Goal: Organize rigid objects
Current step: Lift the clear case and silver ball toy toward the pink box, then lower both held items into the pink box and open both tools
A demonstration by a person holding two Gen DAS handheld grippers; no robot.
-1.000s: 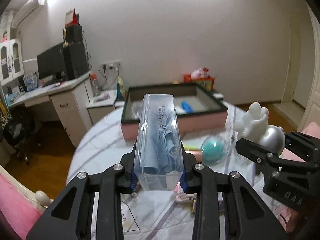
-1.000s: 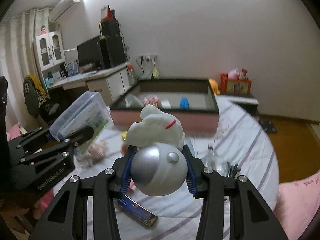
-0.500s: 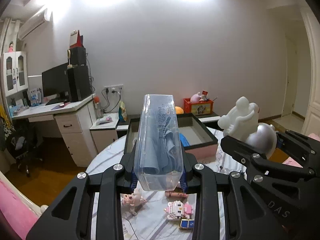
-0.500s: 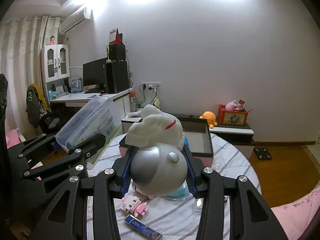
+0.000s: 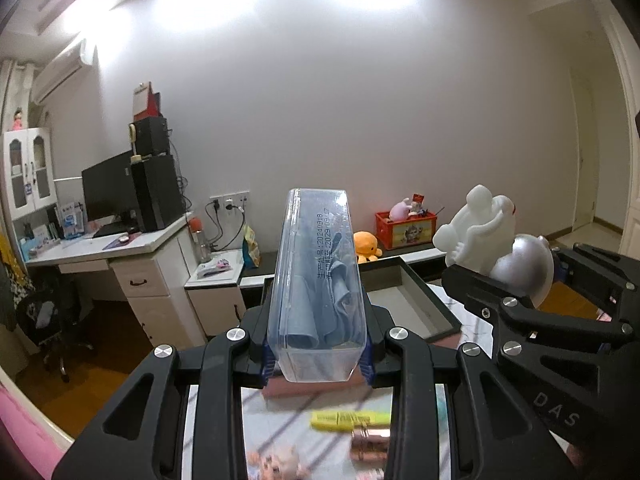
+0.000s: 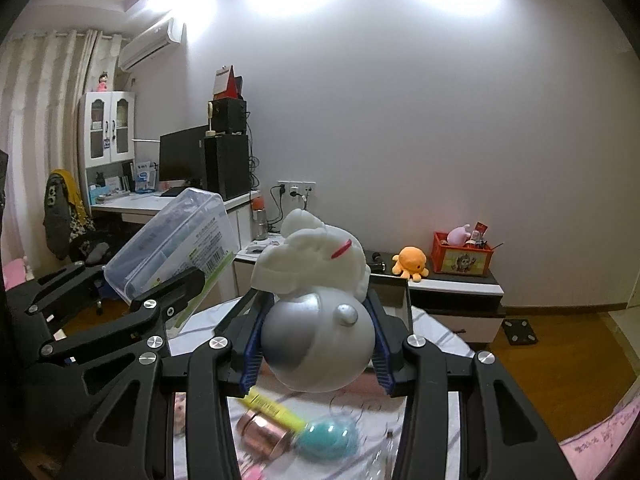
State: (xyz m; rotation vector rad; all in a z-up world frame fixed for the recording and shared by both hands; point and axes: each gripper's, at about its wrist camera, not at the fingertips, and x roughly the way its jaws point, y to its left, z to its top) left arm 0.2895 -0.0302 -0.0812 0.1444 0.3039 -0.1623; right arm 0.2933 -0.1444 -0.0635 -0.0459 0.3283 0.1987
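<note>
My left gripper (image 5: 316,344) is shut on a clear plastic box (image 5: 318,284) with blue cloth inside, held up above the table. The box also shows in the right wrist view (image 6: 176,244), at the left. My right gripper (image 6: 316,344) is shut on a white figure on a silver ball (image 6: 320,328); it also shows in the left wrist view (image 5: 496,240), to the right of the box. A dark-rimmed pink tray (image 5: 416,304) lies on the table beyond both grippers, partly hidden by them.
On the striped tablecloth below lie a yellow highlighter (image 5: 348,418), a copper tube (image 6: 262,436), a teal ball (image 6: 328,440) and a small doll (image 5: 276,460). A desk with a monitor (image 5: 108,196) stands at the left. An orange plush (image 6: 410,260) and a red crate (image 6: 462,258) sit by the wall.
Both grippers have risen and tilted upward with their objects; the table and tray have dropped lower in both views and more wall and ceiling show.
</note>
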